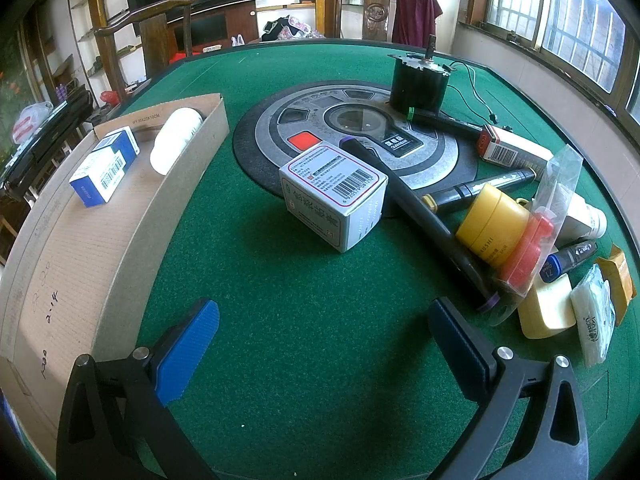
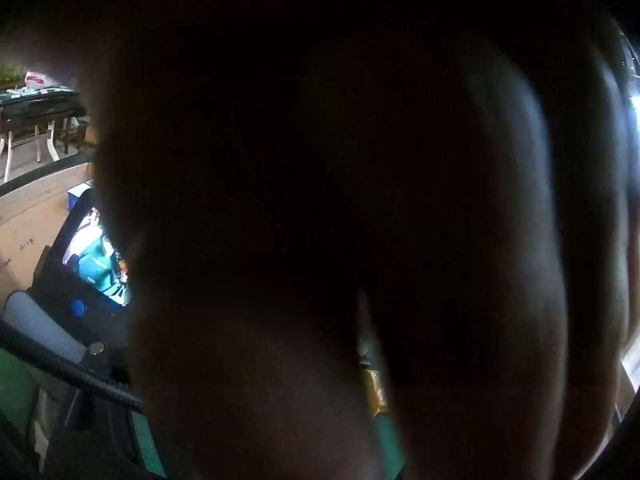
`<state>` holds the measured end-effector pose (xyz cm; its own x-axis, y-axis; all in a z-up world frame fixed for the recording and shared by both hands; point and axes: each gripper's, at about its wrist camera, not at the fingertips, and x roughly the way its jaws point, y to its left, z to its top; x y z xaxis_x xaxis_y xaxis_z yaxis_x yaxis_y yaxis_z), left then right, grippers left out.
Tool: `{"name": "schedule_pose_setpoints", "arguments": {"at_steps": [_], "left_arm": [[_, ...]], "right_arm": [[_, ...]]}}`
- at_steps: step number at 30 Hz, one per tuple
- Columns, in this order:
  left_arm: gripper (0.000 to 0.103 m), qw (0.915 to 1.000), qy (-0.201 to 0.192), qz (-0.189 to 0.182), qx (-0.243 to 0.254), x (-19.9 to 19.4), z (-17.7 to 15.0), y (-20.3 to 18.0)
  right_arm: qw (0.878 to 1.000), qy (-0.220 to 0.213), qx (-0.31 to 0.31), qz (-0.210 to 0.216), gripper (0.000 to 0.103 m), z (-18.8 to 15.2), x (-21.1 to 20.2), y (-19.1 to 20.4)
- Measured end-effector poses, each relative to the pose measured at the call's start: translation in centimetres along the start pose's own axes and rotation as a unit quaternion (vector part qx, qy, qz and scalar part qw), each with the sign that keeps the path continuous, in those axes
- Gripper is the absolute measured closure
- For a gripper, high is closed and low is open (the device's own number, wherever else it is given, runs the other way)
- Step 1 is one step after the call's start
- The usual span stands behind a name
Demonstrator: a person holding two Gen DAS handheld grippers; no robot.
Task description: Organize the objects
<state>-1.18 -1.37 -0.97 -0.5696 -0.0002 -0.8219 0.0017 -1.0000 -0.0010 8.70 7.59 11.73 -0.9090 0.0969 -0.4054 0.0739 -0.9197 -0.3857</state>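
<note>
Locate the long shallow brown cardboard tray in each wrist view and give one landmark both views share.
Left wrist: the long shallow brown cardboard tray runs down the left side, holding two blue-and-white boxes and a white bottle.
Right wrist: only a sliver at the left edge; something dark blocks the rest.
Shared landmark: handwritten marks on the cardboard.

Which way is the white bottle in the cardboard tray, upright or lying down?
Lying down. The white bottle rests on its side in the cardboard tray, against the tray's wall, beside the blue-and-white boxes.
</note>
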Motion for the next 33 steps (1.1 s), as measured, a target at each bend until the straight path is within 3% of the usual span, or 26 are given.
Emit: {"name": "schedule_pose_setpoints", "arguments": {"at_steps": [33], "left_arm": [[0.001,1.0,0.0,0.0,0.0,-0.1,0.1,0.1]], "right_arm": [[0.998,0.028,0.029,0.048,0.02,-1.0,4.5,-1.6]]}}
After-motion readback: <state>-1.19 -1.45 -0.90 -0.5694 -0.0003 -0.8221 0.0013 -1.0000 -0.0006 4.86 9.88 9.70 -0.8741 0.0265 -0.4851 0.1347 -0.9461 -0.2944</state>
